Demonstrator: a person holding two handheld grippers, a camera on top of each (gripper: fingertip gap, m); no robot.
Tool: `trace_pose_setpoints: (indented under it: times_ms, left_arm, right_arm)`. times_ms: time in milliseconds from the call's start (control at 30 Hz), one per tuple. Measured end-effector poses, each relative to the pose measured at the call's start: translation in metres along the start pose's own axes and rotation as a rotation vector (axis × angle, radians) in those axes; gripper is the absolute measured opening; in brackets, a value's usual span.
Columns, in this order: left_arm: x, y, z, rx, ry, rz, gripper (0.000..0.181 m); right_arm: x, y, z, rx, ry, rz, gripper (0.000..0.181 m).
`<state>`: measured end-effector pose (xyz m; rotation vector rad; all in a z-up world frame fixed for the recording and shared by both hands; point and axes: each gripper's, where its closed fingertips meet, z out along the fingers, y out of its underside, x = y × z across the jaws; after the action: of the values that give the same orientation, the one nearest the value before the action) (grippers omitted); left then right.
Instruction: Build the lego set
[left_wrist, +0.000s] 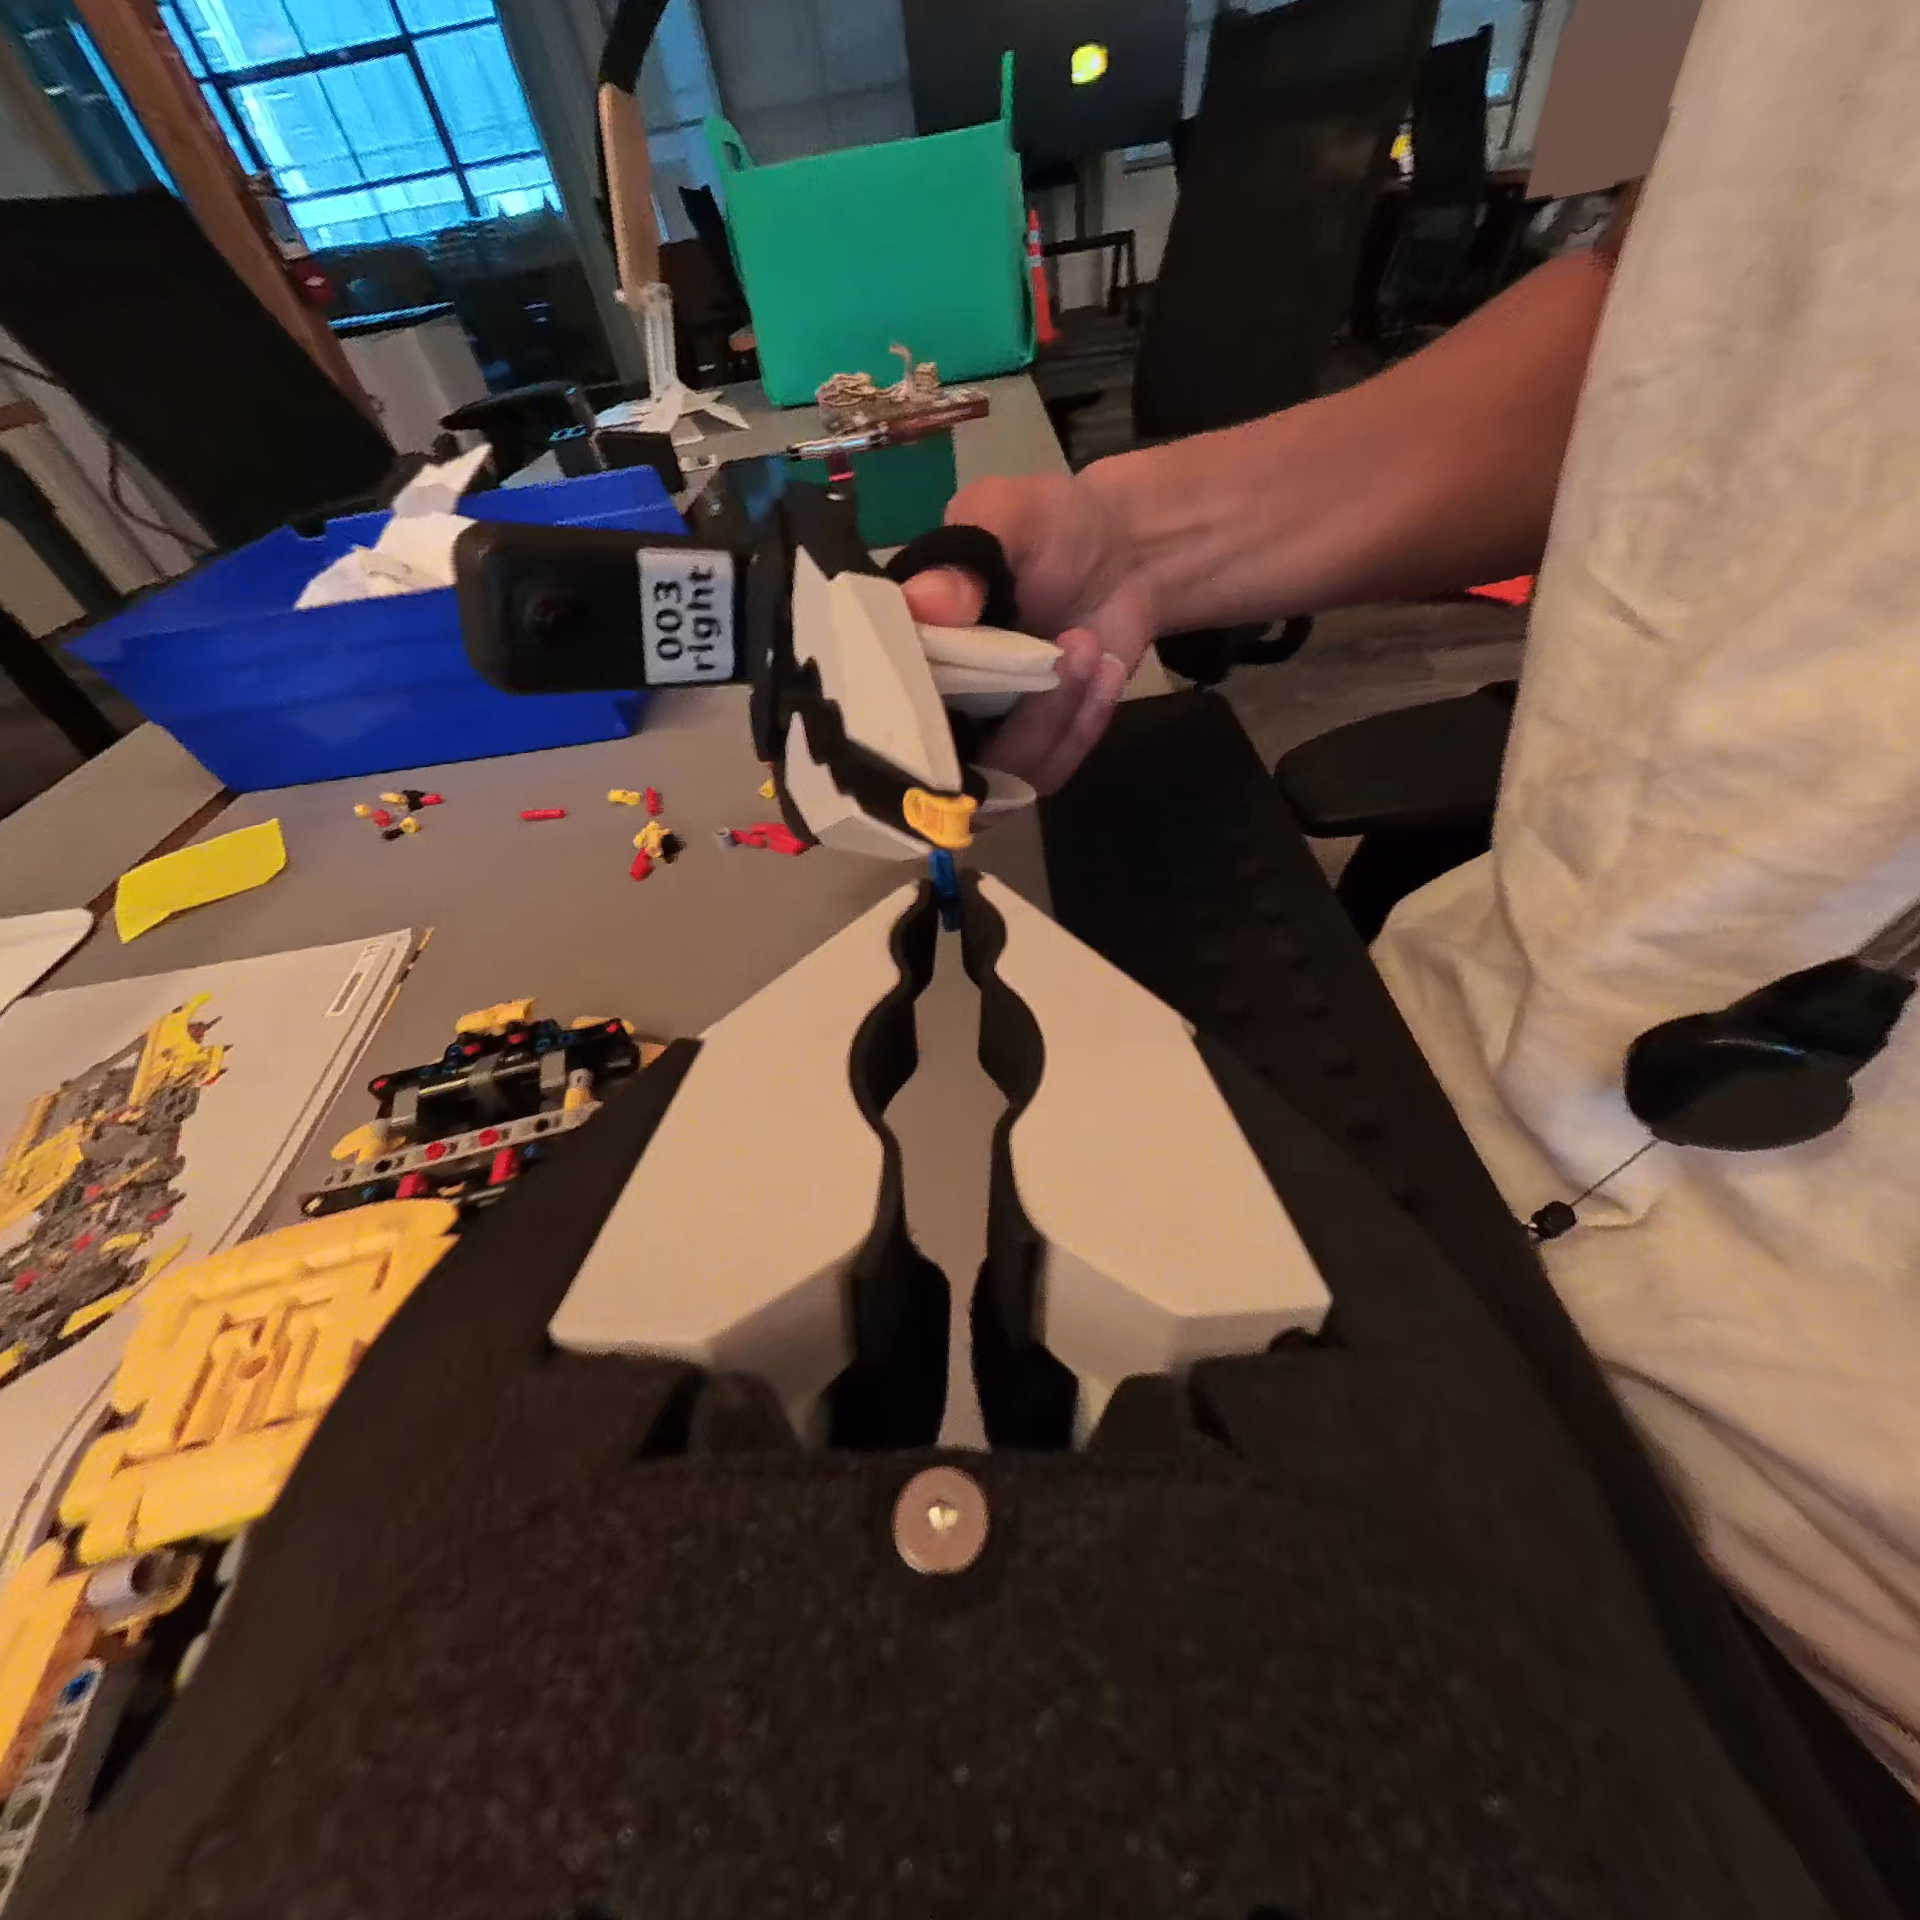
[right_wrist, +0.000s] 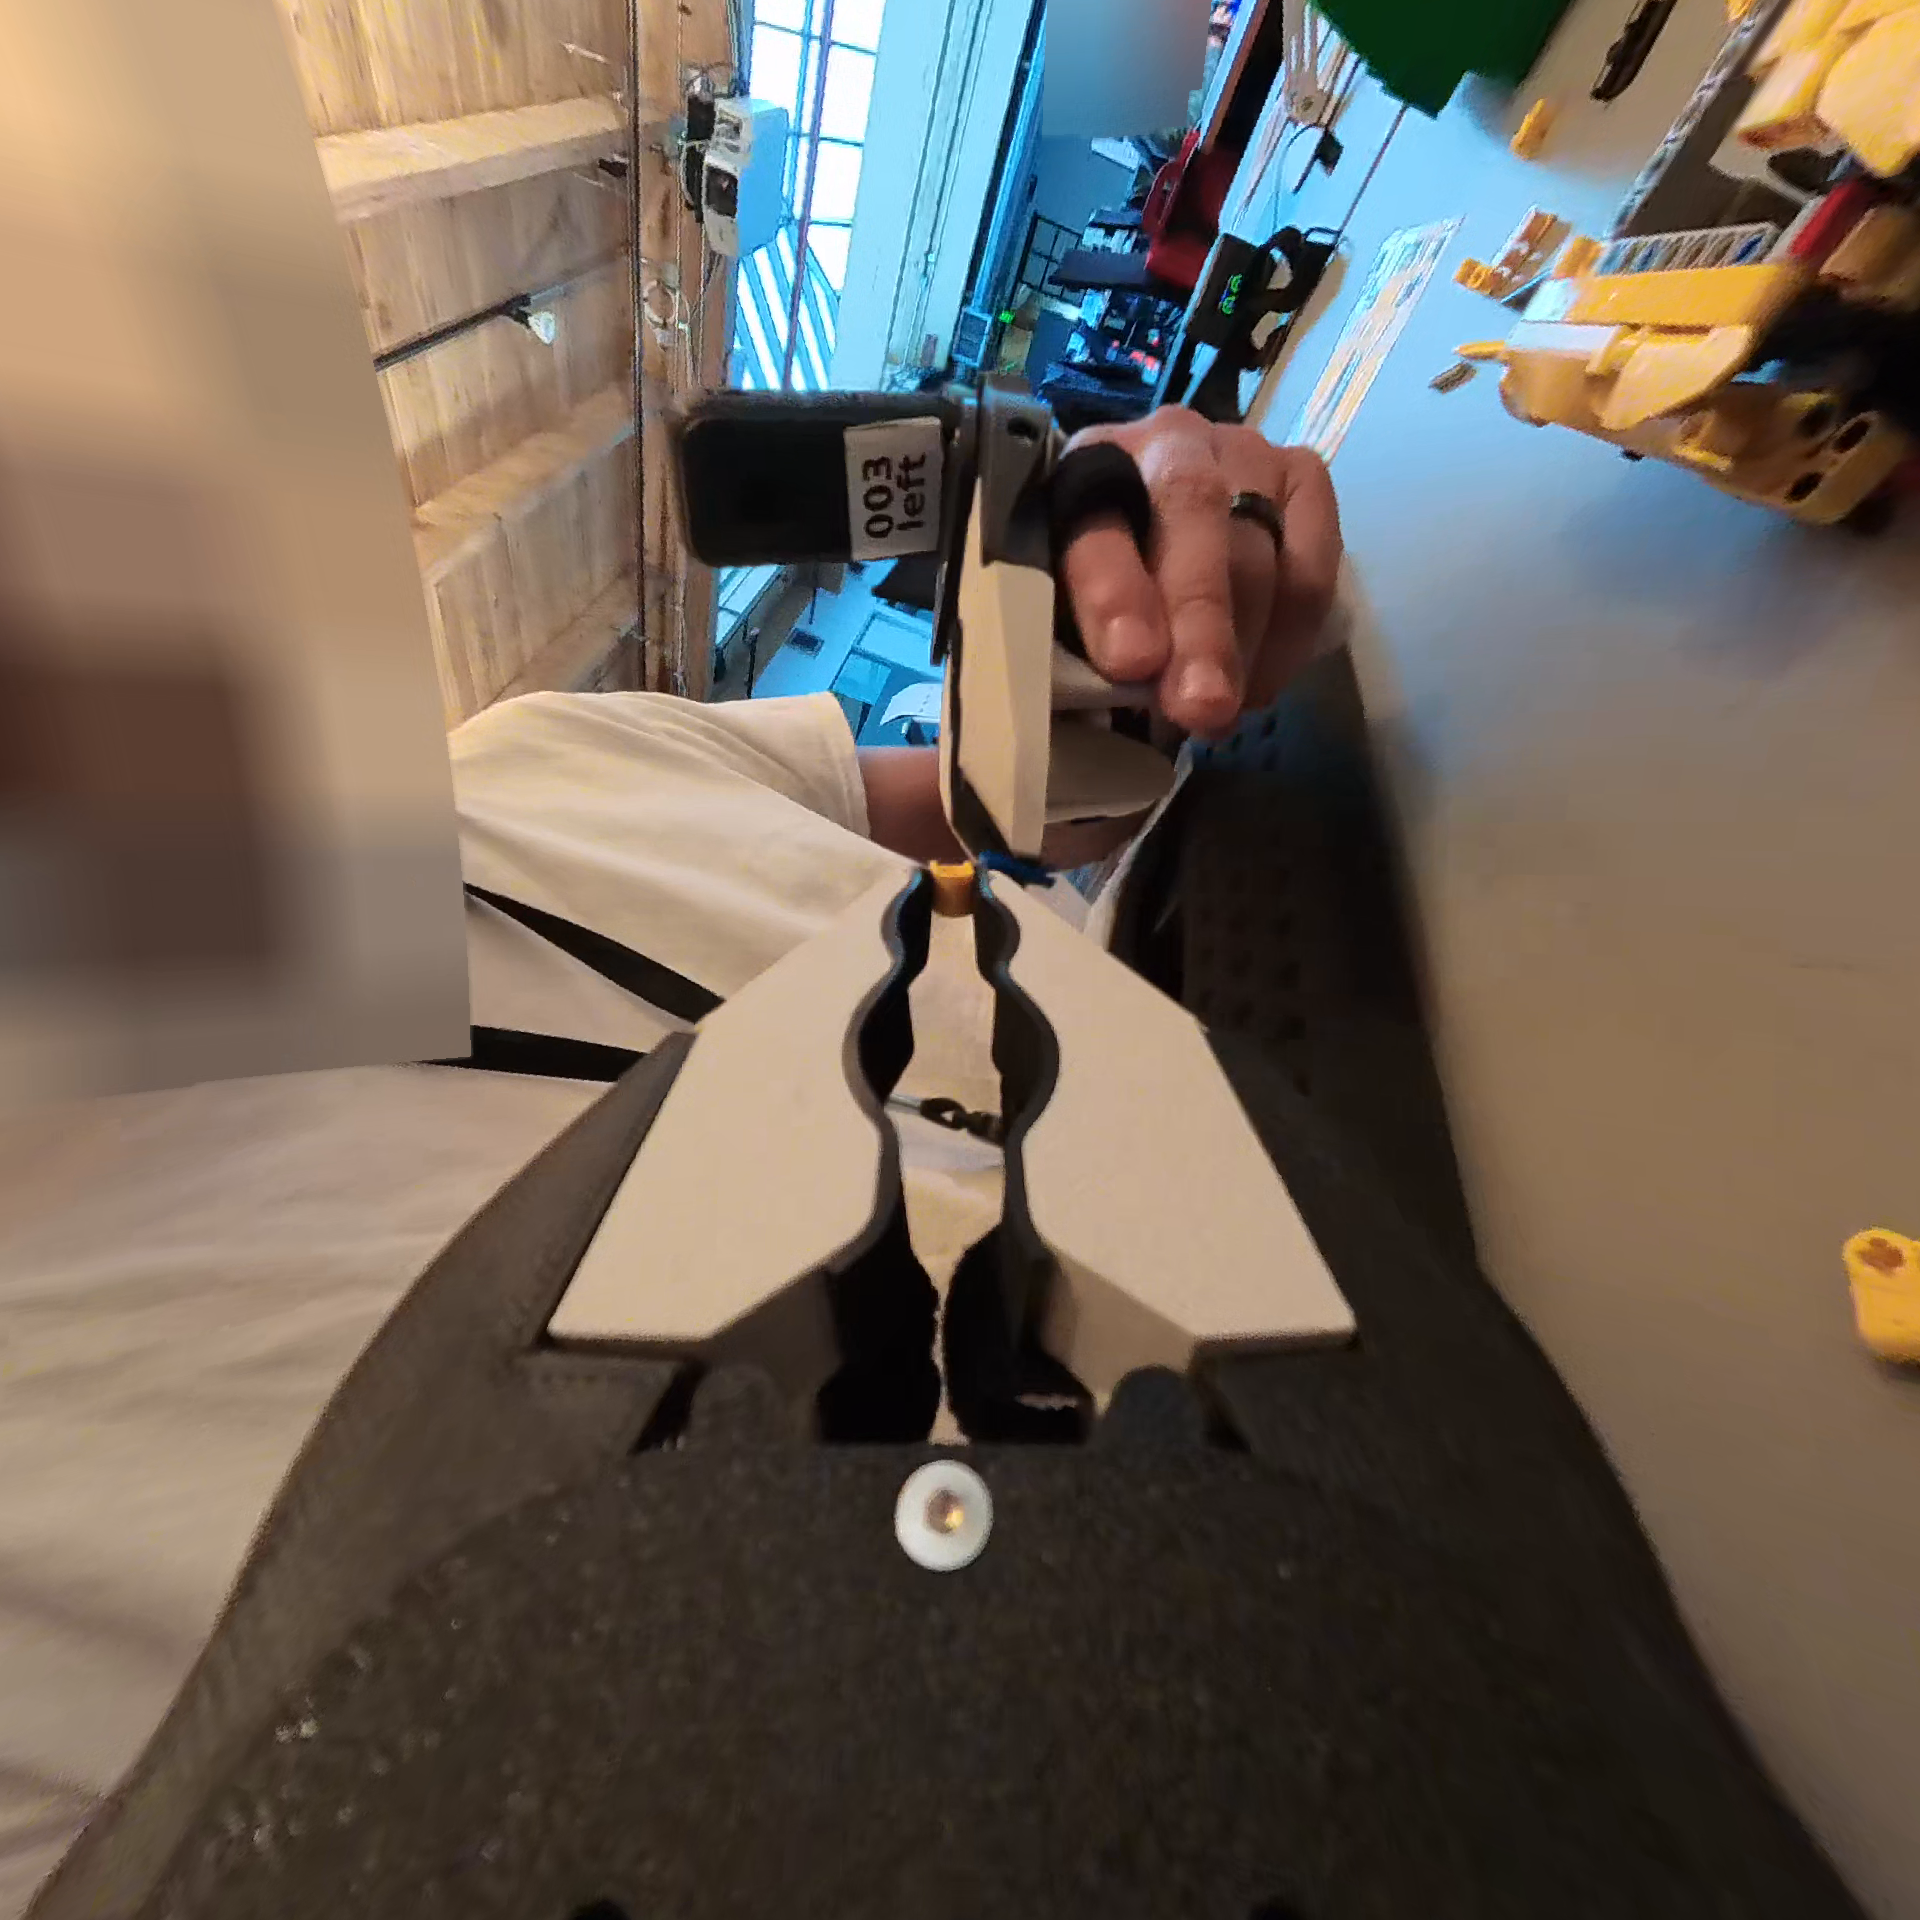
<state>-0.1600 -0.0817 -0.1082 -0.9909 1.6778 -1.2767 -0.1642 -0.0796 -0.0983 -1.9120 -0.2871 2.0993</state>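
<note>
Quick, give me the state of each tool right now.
Left tool: closed on the blue pin.
Right tool: closed on the yellow connector.

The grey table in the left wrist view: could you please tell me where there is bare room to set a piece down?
Bare table lies between the scattered small pieces and the instruction booklet. It is crowded around the black chassis.

You have two grippers up: the left gripper (left_wrist: 945, 902) and the right gripper (right_wrist: 948, 885). Each pinches one piece: a blue pin (left_wrist: 943, 873), a yellow connector (right_wrist: 949, 885). One blue bin (left_wrist: 384, 665) sits behind.
</note>
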Motion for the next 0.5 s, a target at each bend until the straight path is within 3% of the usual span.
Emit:
trace_pose_setpoints:
  times_ms: [500]
  left_arm:
    - [0.014,0.003,0.003,-0.039,0.151,-0.088,0.004]
  right_arm:
    - [0.004,0.008,-0.002,-0.192,0.057,0.003,0.006]
